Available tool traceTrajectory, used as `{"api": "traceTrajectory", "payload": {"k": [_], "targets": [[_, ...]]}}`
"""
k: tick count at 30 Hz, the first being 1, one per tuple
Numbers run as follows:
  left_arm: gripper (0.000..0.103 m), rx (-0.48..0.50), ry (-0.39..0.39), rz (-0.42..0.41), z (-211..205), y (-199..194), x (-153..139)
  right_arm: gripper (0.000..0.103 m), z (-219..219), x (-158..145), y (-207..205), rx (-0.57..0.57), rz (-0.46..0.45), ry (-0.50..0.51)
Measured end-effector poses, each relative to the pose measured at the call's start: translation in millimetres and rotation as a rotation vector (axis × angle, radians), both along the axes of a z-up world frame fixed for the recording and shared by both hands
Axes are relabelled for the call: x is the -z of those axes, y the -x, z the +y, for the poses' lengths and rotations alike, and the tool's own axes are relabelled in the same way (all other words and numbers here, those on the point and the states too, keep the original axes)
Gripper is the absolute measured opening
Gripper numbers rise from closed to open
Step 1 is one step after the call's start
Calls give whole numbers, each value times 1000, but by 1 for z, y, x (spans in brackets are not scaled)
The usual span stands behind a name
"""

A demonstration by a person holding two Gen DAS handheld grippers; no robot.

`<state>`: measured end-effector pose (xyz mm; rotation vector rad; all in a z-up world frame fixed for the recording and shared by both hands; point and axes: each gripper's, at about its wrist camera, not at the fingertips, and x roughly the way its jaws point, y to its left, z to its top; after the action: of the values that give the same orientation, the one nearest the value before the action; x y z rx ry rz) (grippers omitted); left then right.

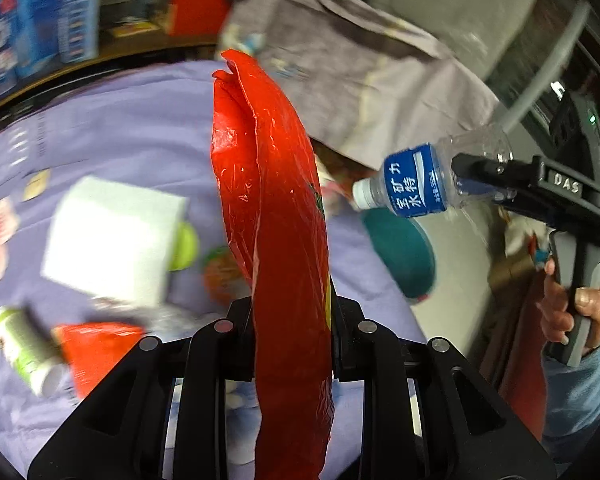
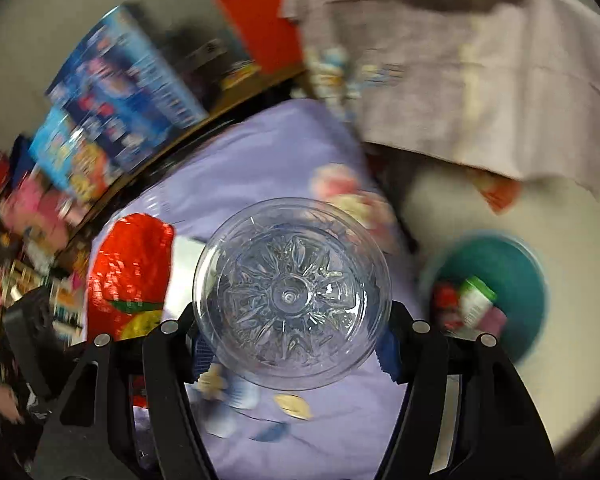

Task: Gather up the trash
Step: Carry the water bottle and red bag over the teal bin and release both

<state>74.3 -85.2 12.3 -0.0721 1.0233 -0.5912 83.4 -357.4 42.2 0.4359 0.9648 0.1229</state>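
Observation:
My left gripper (image 1: 292, 312) is shut on a red plastic wrapper (image 1: 272, 184) that stands up between its fingers above the purple bed cover. My right gripper (image 1: 459, 178) is shut on a clear water bottle (image 1: 415, 186) with a blue label, cap pointing left. In the right wrist view the bottle's base (image 2: 292, 294) fills the space between the fingers of the right gripper (image 2: 292, 344), and the red wrapper (image 2: 130, 268) shows at left. A teal bin (image 2: 515, 276) on the floor at right holds some trash; it also shows in the left wrist view (image 1: 403, 252).
On the purple floral cover (image 1: 120, 128) lie a white block (image 1: 112, 236), a green and white can (image 1: 24, 348), a red packet (image 1: 96, 348) and other wrappers. A grey cloth (image 1: 359, 72) drapes over furniture beyond. Blue boxes (image 2: 124, 92) stand on a shelf.

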Motion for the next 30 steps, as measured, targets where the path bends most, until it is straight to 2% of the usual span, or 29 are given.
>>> {"api": "traceTrajectory", "payload": {"k": [6,12,23,24,26,30], "targets": [[25,123,-43,31,-74,1,14,61,-81,42,29,153,57,-13],[25,173,-85,68,-117,-5,33,61,-126,93,36,201,153,-44],[25,219,-129,116,-168,-20,56,63,-137,176,23,126,366,-143],[25,221,-134,121,-171,-22,59,64,-138,181,21,127,376,-170],[25,223,-142,130,-176,-23,62,74,-141,184,20,139,376,-198],[25,228,-151,136,-185,-25,66,76,-154,181,19,180,356,-203]]}}
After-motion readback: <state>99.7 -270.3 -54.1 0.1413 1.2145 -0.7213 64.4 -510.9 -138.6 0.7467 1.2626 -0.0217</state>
